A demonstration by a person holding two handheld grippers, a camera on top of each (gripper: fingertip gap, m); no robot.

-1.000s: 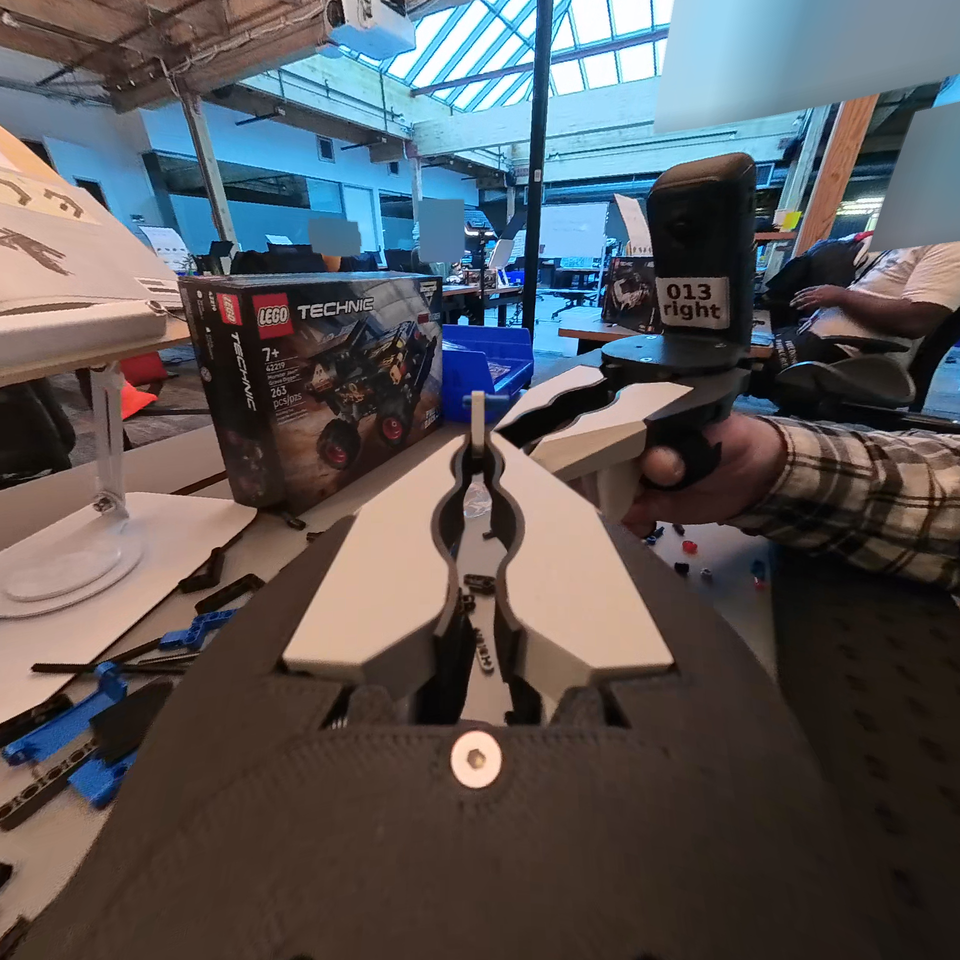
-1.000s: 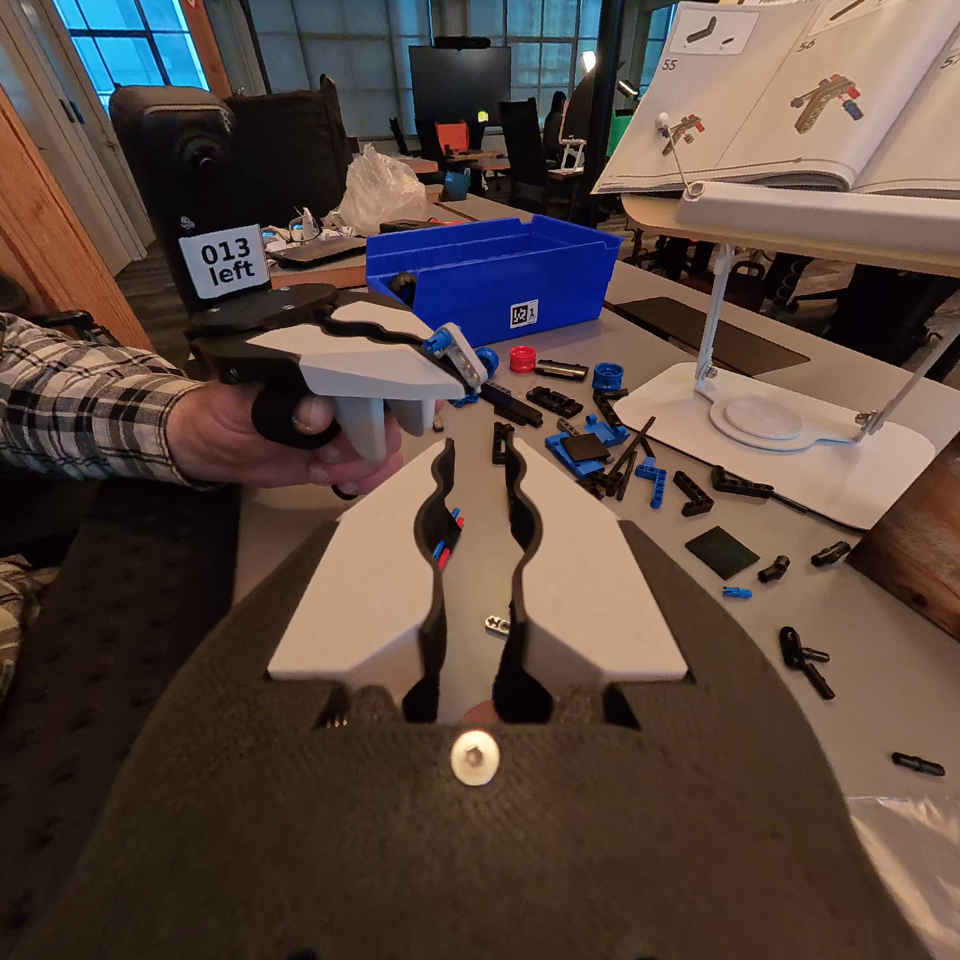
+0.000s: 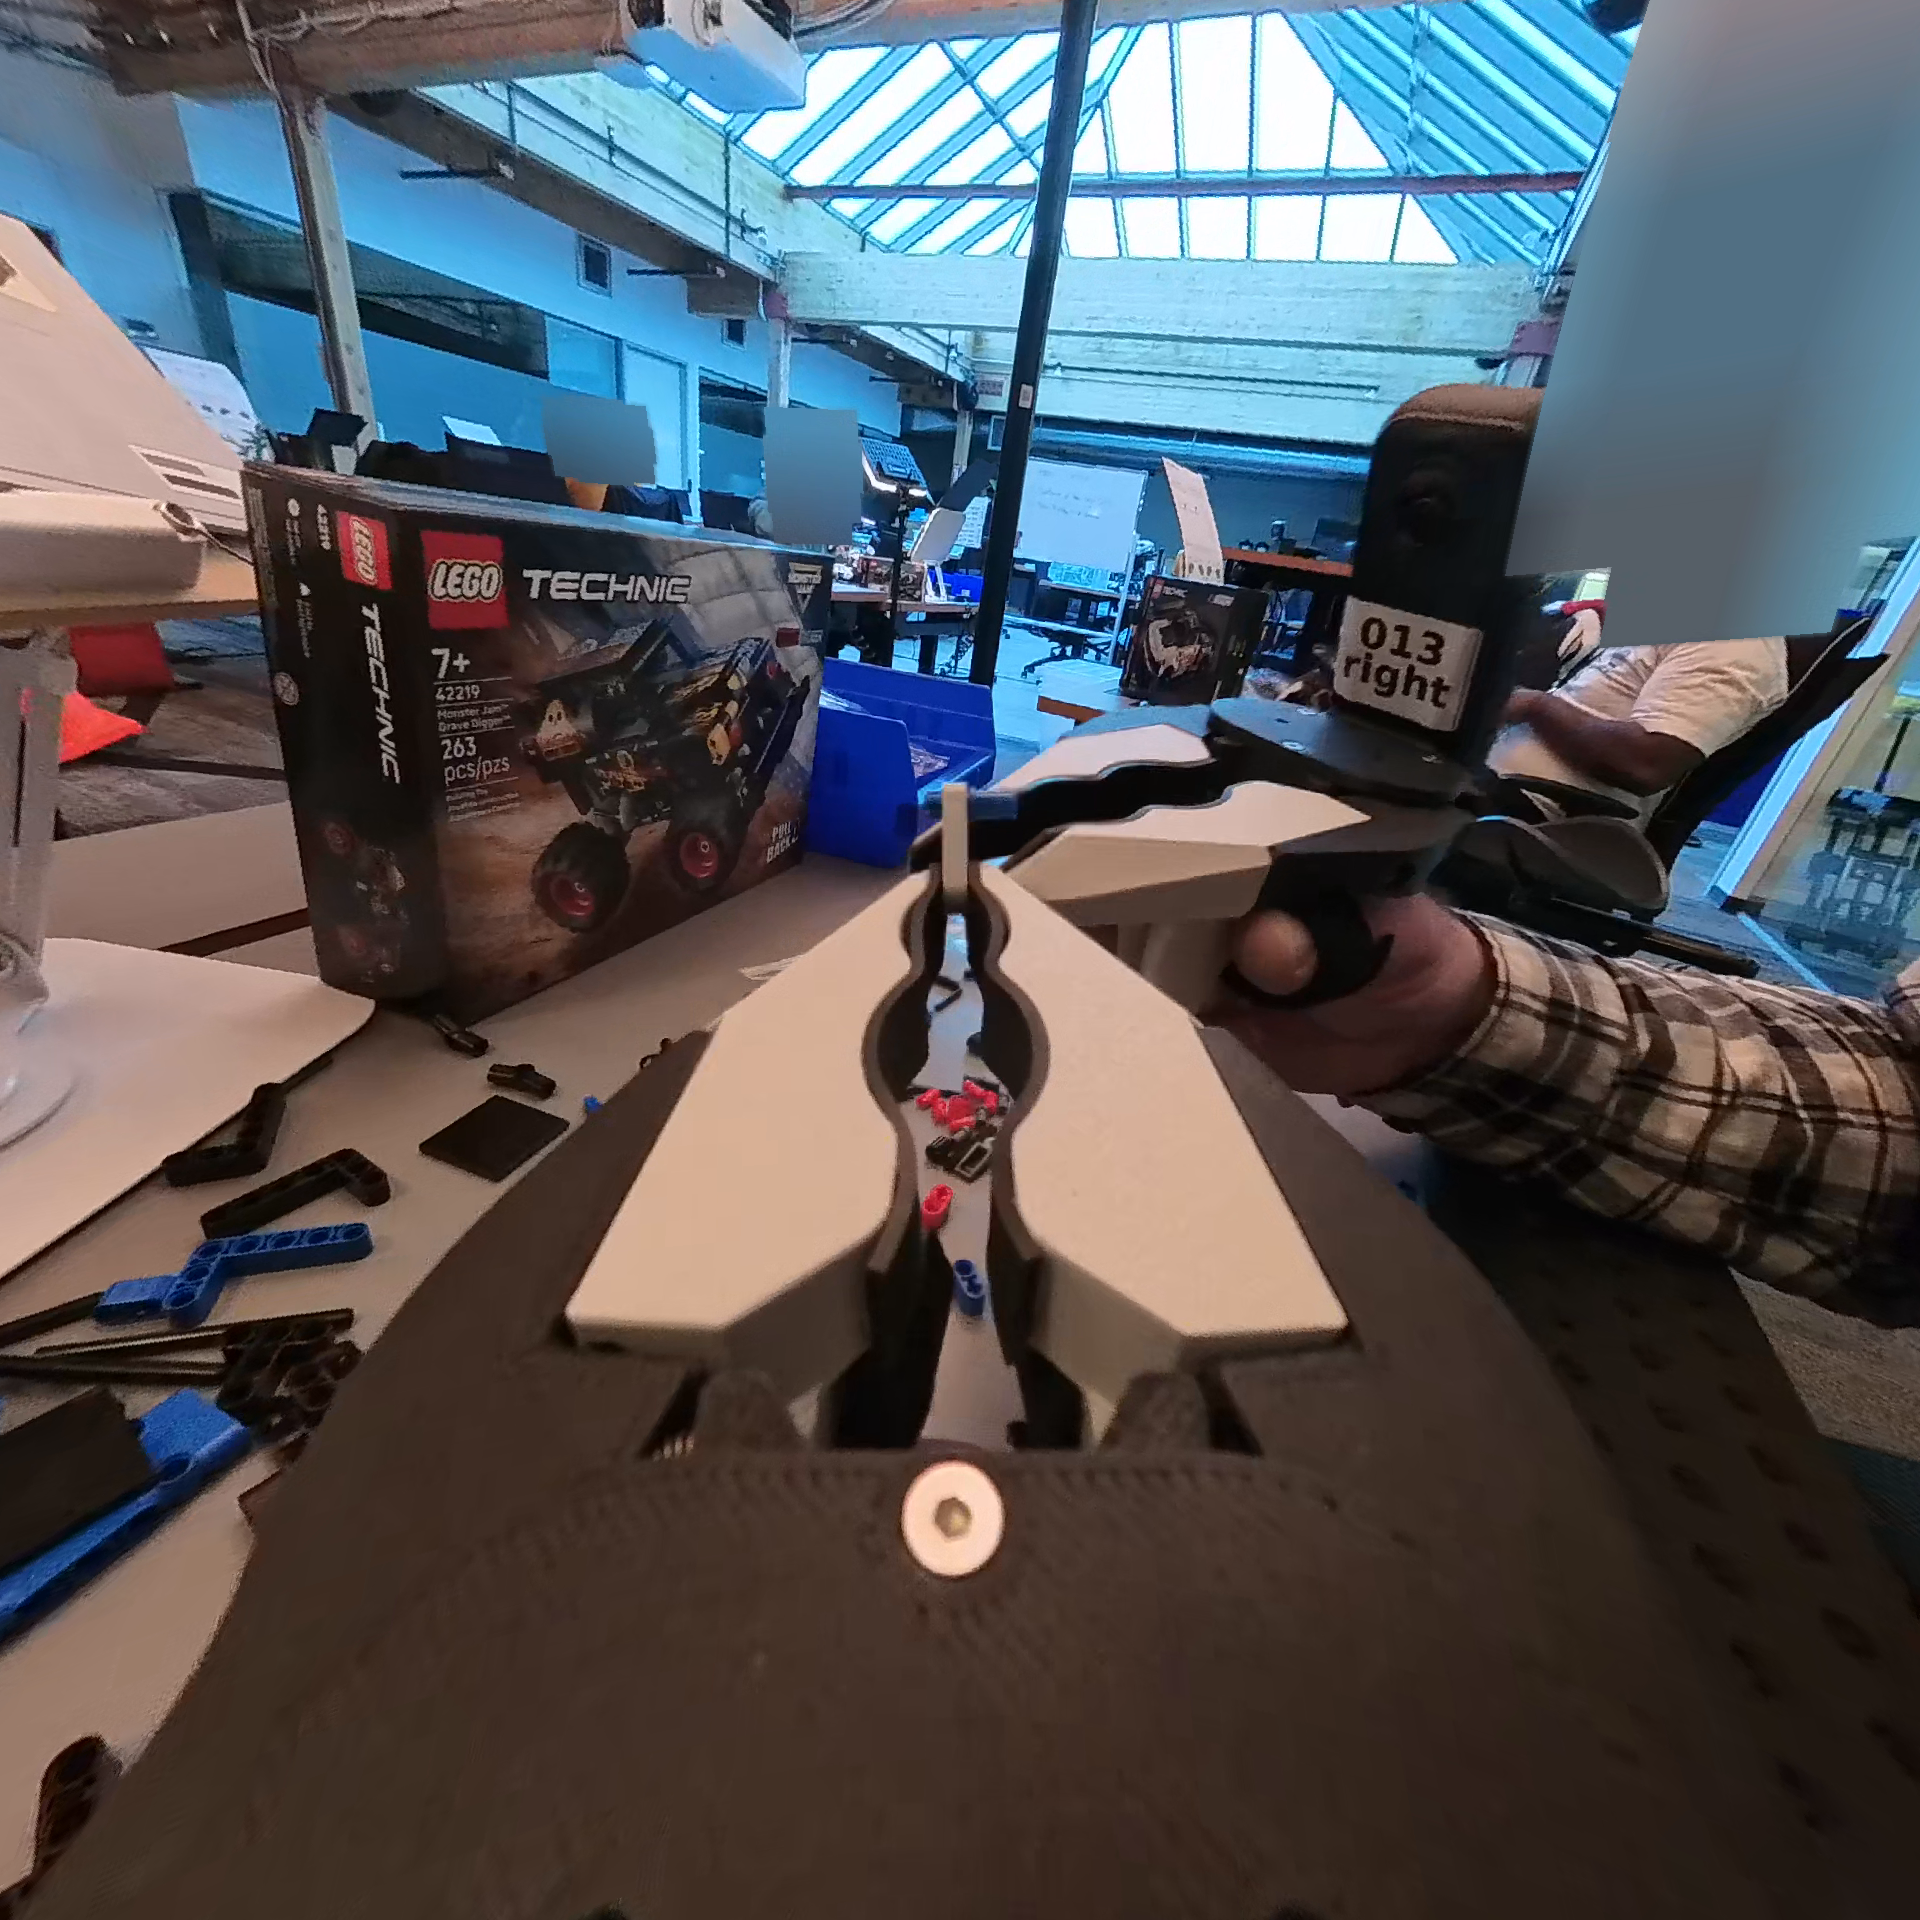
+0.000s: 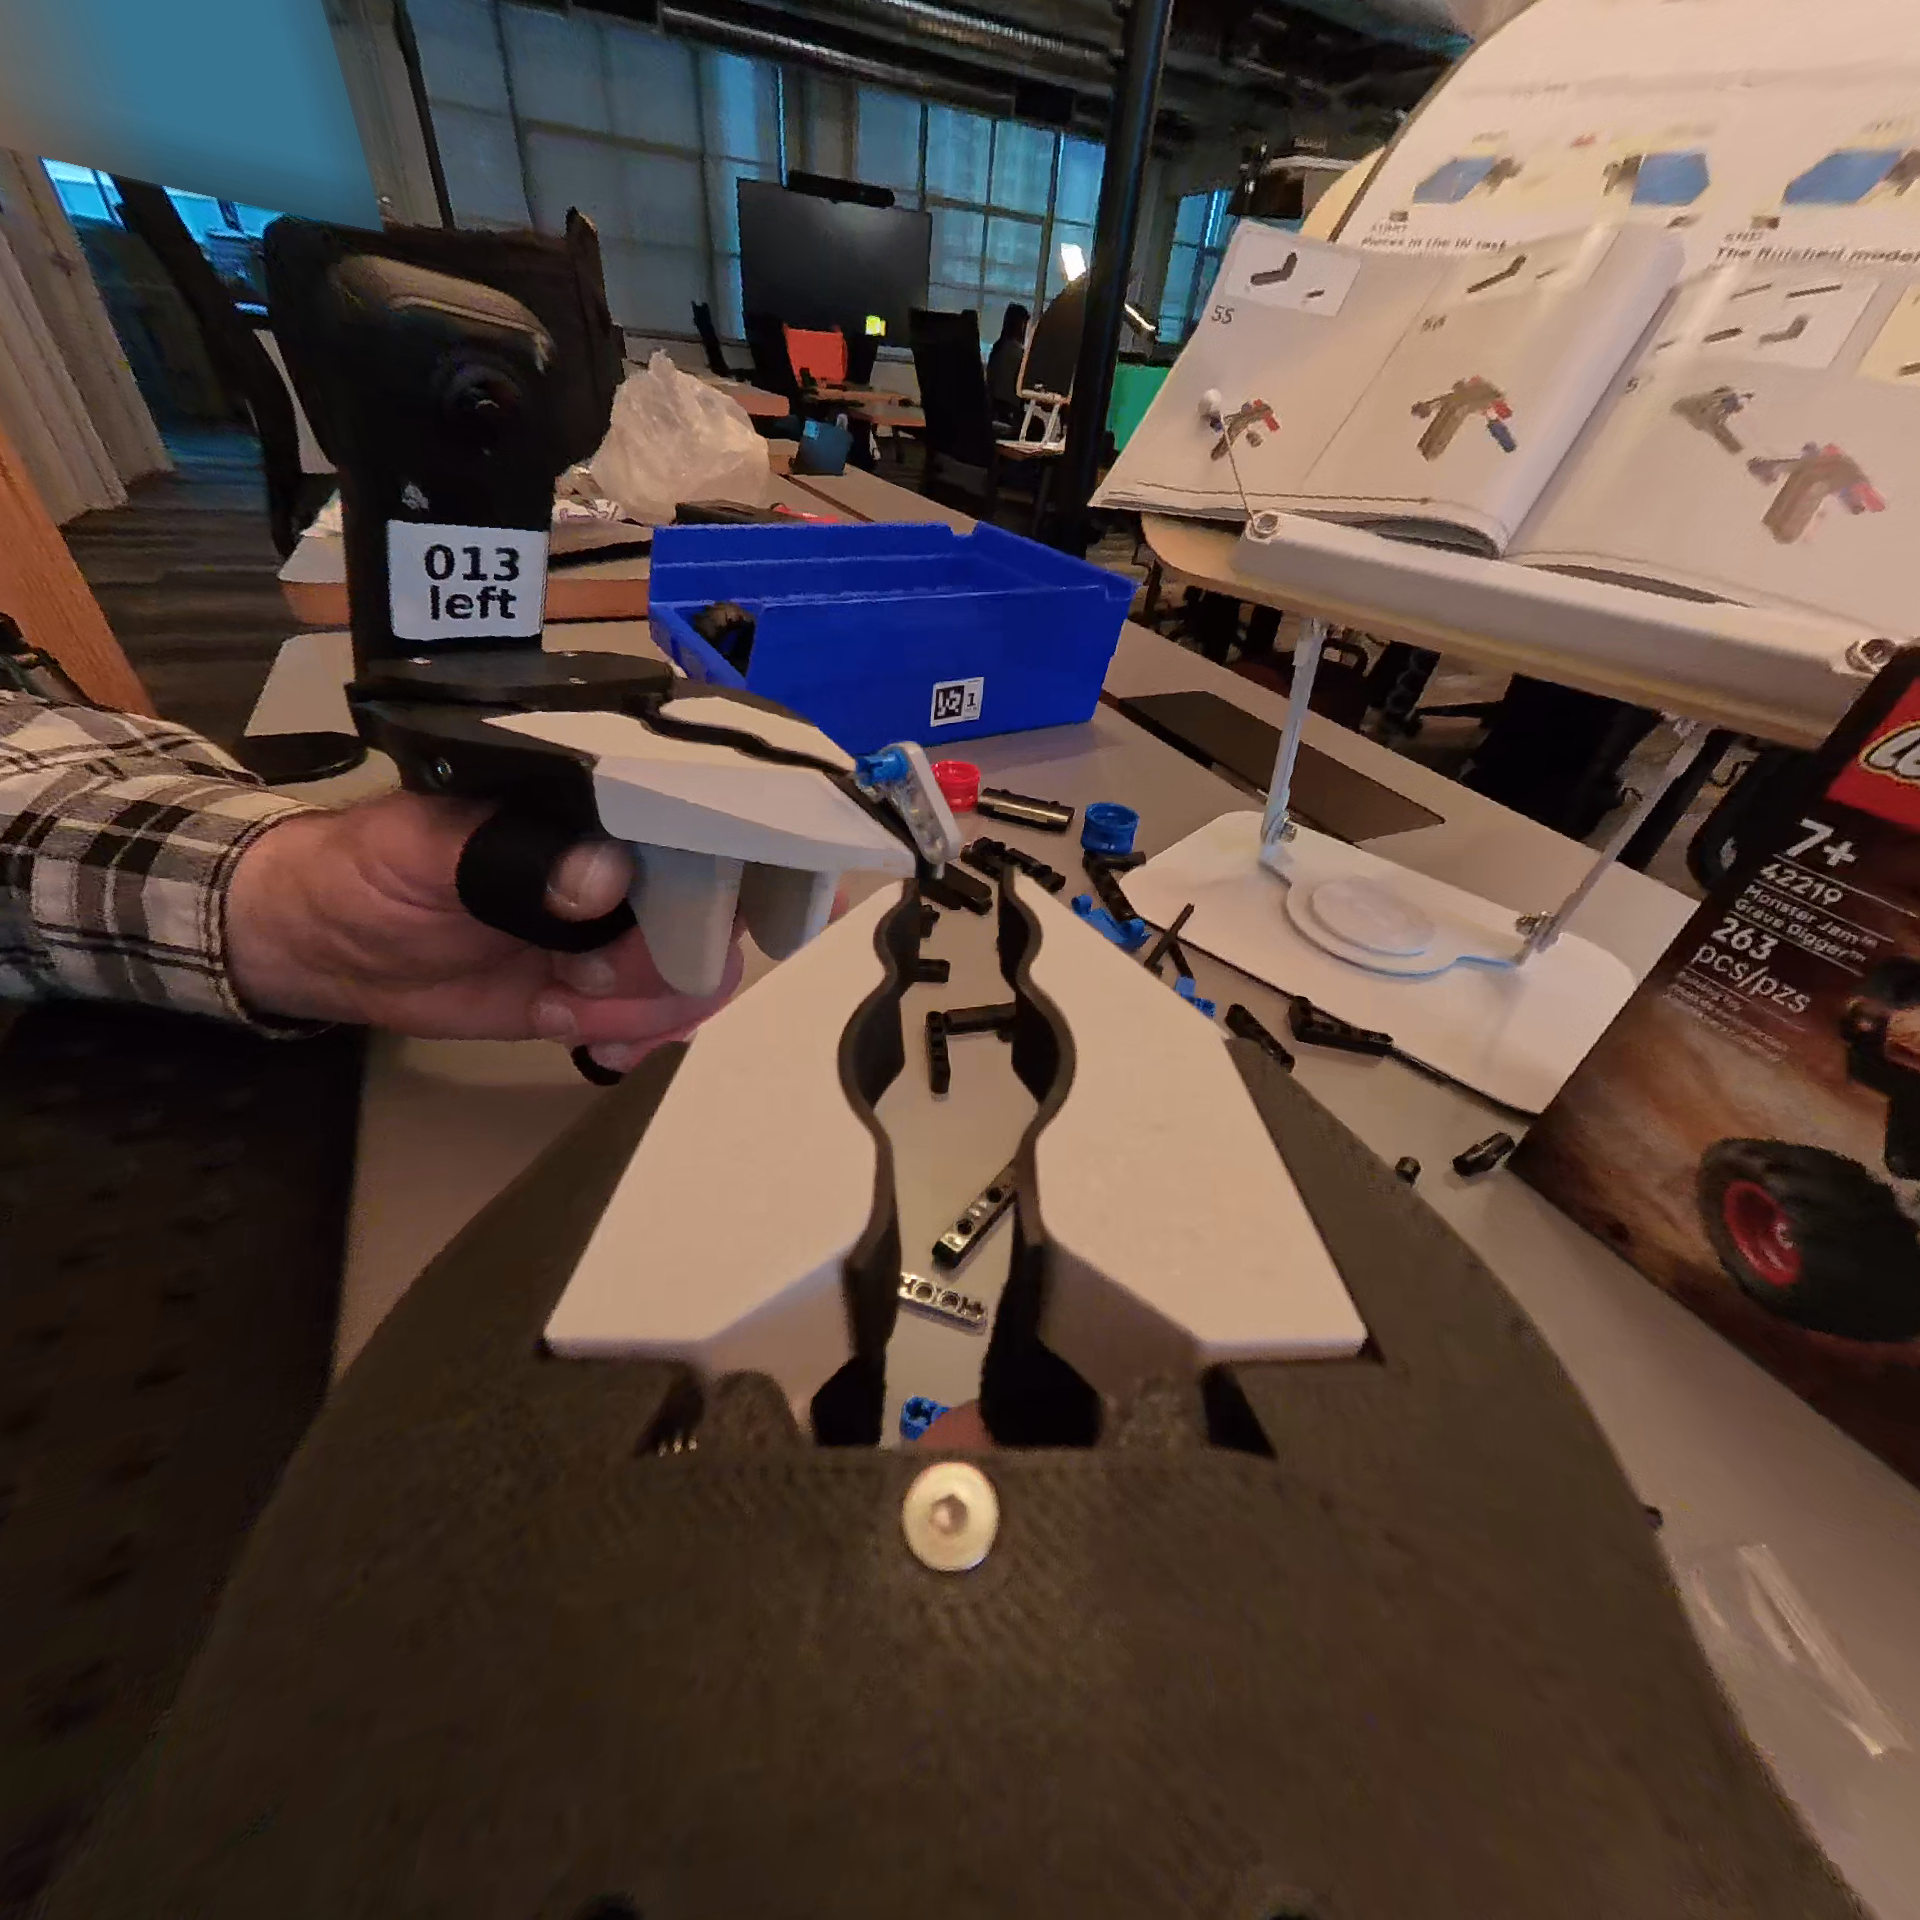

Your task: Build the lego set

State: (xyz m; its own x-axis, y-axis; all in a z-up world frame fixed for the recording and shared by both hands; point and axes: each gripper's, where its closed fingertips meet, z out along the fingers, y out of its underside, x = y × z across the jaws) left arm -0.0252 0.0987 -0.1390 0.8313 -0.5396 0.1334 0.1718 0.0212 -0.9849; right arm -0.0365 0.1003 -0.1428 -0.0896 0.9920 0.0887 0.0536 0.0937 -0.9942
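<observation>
While we are pinching the small grey beam (image 3: pixel 954 831) upright in the left gripper (image 3: pixel 951 883), with its blue pin (image 4: pixel 883 769) sticking out sideways, we are holding the right gripper (image 4: pixel 961 894) just beside it, fingers parted and empty (loose parts lying on the table (image 4: pixel 1174 769) below). We are judging that squaring the tips on the pin, then closing gently, should seat it.

My right tongs (image 3: pixel 997 821) tips hide behind the grey beam (image 3: pixel 954 842); set box (image 4: pixel 1766 1049) cut off at frame edge; booklet (image 4: pixel 1558 416) pages blurred.
</observation>
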